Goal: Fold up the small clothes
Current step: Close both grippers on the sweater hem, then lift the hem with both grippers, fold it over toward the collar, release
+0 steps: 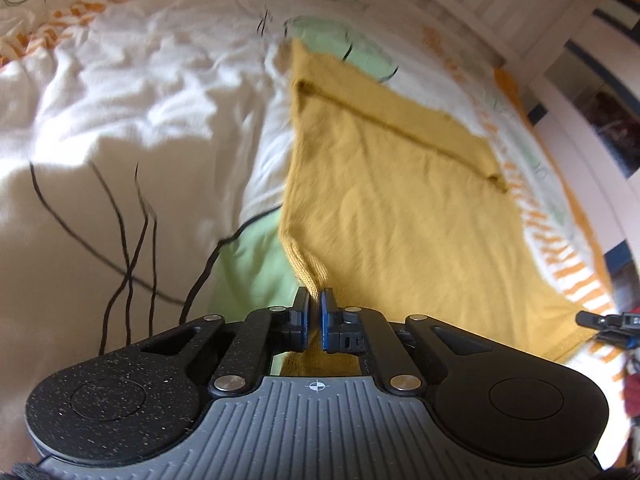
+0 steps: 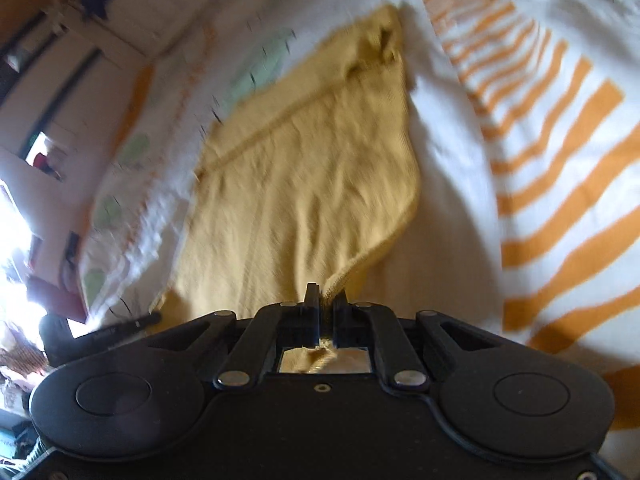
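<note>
A mustard-yellow knit garment (image 1: 392, 200) lies spread on the bed, with a dark seam line running across its far part. My left gripper (image 1: 315, 300) is shut on the garment's near left corner. My right gripper (image 2: 326, 300) is shut on the garment's (image 2: 304, 176) near right corner, and the cloth hangs stretched from the fingers. The right gripper's tip also shows at the right edge of the left wrist view (image 1: 600, 322). The left gripper's tip shows at the lower left of the right wrist view (image 2: 132, 324).
The bed cover (image 1: 132, 92) is white with green patches, black line drawings and orange stripes (image 2: 560, 168). A white slatted bed frame (image 1: 500, 4) runs along the far side. Room furniture and clutter (image 2: 24, 312) lie beyond the bed's edge.
</note>
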Demonstrator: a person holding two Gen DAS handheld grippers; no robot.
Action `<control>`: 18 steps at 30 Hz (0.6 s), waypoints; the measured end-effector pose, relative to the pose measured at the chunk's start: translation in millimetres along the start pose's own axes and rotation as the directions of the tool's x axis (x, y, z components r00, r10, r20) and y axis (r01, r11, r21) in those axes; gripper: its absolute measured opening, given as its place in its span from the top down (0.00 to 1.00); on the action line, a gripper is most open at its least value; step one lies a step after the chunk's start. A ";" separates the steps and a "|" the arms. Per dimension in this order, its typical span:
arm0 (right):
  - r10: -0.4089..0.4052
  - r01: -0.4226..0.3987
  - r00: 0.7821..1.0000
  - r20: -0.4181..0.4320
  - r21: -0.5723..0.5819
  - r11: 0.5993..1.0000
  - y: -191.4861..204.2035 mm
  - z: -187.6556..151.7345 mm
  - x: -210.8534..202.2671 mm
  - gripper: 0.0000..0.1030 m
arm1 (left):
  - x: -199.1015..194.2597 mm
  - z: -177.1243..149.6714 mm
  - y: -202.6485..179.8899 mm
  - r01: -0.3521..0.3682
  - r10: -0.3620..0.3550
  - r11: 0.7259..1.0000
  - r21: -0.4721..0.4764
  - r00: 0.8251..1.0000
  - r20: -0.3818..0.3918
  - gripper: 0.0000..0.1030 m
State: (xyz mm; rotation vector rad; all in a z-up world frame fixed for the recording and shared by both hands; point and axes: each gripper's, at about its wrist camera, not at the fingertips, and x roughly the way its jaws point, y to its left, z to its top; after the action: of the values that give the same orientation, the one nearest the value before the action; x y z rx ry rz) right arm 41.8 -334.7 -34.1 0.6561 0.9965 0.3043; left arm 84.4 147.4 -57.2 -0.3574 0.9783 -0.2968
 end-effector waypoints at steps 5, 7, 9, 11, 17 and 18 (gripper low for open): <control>0.045 -0.045 0.992 0.117 -0.005 0.999 3.7 14.8 -11.0 0.87 | -12.5 21.3 -9.1 0.032 -0.031 0.999 -0.017 0.996 0.080 0.95; 0.059 -0.059 0.987 0.150 -0.008 0.998 5.9 21.7 -13.3 0.87 | -16.5 32.5 -10.8 0.045 -0.042 0.999 -0.024 0.993 0.110 0.95; 0.069 -0.069 0.980 0.188 -0.009 0.998 8.1 31.3 -13.5 0.87 | -19.8 43.6 -11.9 0.050 -0.044 0.998 -0.034 0.989 0.144 0.95; 0.077 -0.077 0.973 0.216 -0.008 0.997 8.1 40.8 -13.1 0.87 | -19.8 57.4 -12.6 0.055 -0.047 0.997 -0.046 0.984 0.174 0.95; 0.085 -0.087 0.951 0.299 -0.005 0.996 5.8 78.3 -4.9 0.87 | -9.3 99.5 -13.6 0.081 -0.058 0.993 -0.084 0.968 0.246 0.95; 0.086 -0.089 0.946 0.314 -0.004 0.996 5.4 86.6 -2.9 0.87 | -6.1 106.6 -14.2 0.084 -0.060 0.993 -0.085 0.966 0.253 0.95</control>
State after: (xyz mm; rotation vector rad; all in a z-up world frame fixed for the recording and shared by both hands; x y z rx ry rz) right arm 114.3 -364.0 3.7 0.7340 0.6653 0.2629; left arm 170.2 154.1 7.6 -0.5064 0.7330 -0.2642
